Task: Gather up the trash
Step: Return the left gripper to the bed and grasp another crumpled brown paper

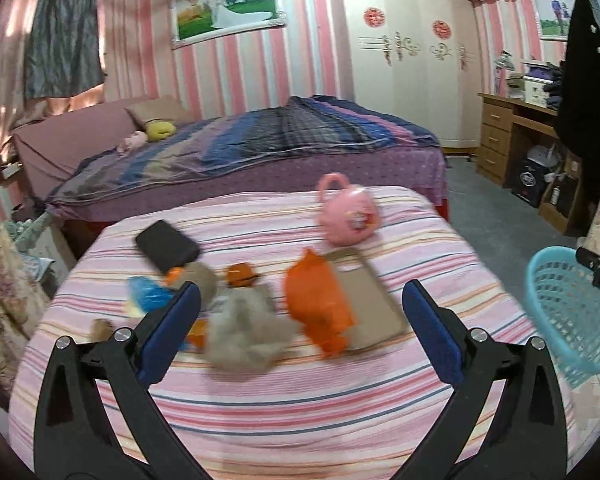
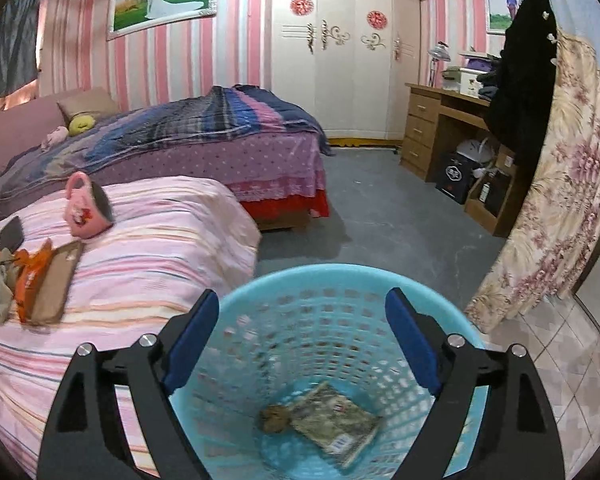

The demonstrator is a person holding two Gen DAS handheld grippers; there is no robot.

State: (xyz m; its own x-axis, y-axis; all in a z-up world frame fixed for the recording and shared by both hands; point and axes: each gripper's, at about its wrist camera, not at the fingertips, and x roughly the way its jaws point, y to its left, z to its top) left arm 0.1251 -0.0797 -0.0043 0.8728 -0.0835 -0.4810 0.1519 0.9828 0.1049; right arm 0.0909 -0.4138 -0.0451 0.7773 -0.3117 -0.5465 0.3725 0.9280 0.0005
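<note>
Evidently the work is between pick-ups: the right gripper hangs over the turquoise mesh basket, fingers spread wide and empty, and inside the basket lie a flat printed packet and a small brown crumpled lump. So some trash is already collected, and more waits on the striped bed.

The left gripper points at that remaining pile, its fingers also wide with nothing between them. Just ahead of it lie a grey crumpled wad, an orange plastic wrapper overlapping a flat brown cardboard piece, a blue wrapper and a small orange-and-dark item (too blurred to name). A black wallet-like case and a pink toy handbag sit farther back and look like keepers, not trash.

The next move likely calls for lowering the left fingers around the grey wad, the nearest piece, and closing firmly on it.

No writing is legible; the packet's print and the bag's picture are smeared.
</note>
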